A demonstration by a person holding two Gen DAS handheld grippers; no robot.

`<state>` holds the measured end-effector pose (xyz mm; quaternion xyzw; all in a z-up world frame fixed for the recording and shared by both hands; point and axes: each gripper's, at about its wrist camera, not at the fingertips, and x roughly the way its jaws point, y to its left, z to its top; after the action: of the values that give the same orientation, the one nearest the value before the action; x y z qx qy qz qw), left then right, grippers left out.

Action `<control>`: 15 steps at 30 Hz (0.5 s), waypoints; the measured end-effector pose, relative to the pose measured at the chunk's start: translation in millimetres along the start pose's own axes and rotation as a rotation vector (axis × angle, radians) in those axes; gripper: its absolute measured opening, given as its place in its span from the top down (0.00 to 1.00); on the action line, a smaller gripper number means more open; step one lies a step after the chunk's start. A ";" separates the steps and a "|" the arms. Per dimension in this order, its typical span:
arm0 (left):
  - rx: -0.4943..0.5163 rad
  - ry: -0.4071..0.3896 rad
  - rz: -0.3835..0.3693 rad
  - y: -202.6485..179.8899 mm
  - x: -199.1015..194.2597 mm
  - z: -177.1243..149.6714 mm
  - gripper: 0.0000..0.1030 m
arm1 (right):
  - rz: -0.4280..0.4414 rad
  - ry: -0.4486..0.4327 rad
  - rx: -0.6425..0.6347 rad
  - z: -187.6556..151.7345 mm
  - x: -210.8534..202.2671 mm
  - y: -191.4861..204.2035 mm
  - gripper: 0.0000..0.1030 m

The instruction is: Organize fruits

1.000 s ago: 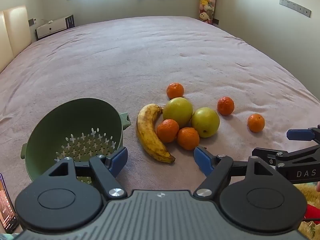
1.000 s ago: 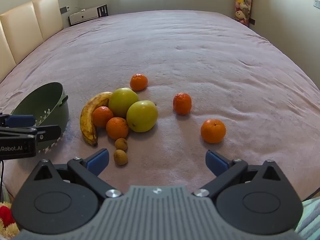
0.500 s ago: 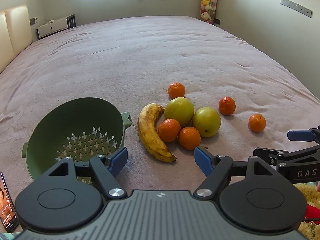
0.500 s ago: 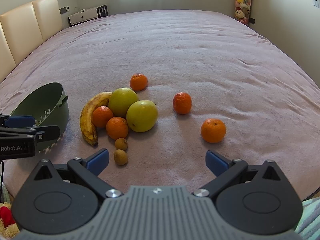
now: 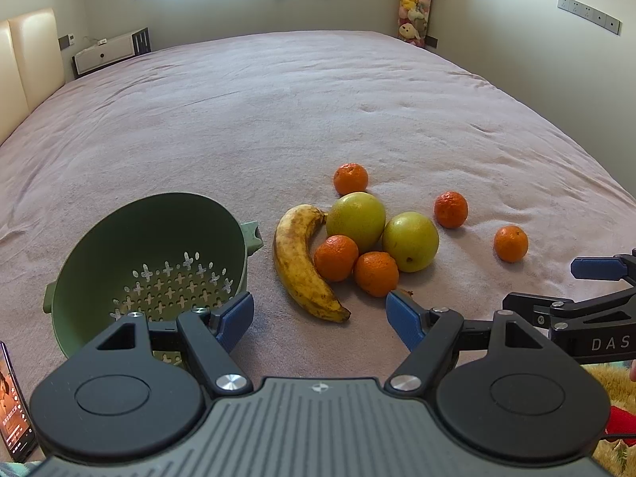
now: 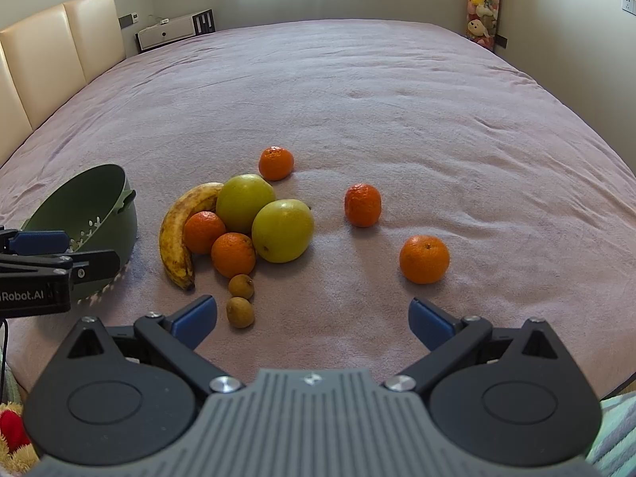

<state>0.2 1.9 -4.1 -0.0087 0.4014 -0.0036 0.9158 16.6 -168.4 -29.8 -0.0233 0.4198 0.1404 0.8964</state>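
Observation:
A spotted banana (image 5: 302, 262) (image 6: 181, 232), two yellow-green apples (image 5: 409, 240) (image 6: 282, 230) and several tangerines (image 5: 375, 272) (image 6: 423, 258) lie in a loose cluster on the mauve bedspread. Two small brown longans (image 6: 240, 311) rest just in front of the cluster. A green perforated colander (image 5: 155, 254) (image 6: 95, 218) stands left of the banana, holding no fruit. My left gripper (image 5: 320, 318) is open, low over the bed in front of the banana. My right gripper (image 6: 314, 318) is open too, short of the fruit, the nearer longan by its left finger.
A phone (image 5: 14, 401) with a lit screen lies at the lower left. A cream headboard (image 6: 51, 55) lines the left side, a white cabinet (image 6: 175, 31) and a plush-toy hanger (image 6: 483, 4) stand at the far wall. Wide bare bedspread (image 6: 357, 99) stretches beyond the fruit.
Both grippers have drifted very slightly; the fruit sits a touch higher in the left wrist view. Nothing was taken hold of or displaced.

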 end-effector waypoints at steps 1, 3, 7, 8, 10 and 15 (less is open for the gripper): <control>0.000 0.000 -0.001 0.0 -0.1 -0.3 0.14 | 0.000 0.000 0.000 0.0 0.0 0.0 0.04; 0.000 0.000 -0.001 0.3 -0.2 -0.4 0.14 | 0.000 0.000 0.001 0.0 0.0 0.0 0.04; -0.002 0.000 -0.002 0.5 -0.3 -0.5 0.14 | 0.000 0.000 0.001 0.0 -0.1 0.0 0.04; -0.002 -0.001 -0.003 0.4 -0.3 -0.5 0.14 | 0.000 0.000 0.001 0.0 -0.2 0.0 0.04; -0.001 -0.001 -0.001 -0.7 -0.7 -0.4 0.13 | 0.000 0.000 0.000 0.0 -0.2 0.0 0.04; -0.002 0.000 -0.001 -0.4 -0.8 -0.4 0.14 | 0.000 0.000 0.002 0.0 -0.1 -0.1 0.04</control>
<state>-0.7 1.5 -3.8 -0.0096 0.4013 -0.0037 0.9159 16.5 -168.5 -29.7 -0.0226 0.4200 0.1402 0.8964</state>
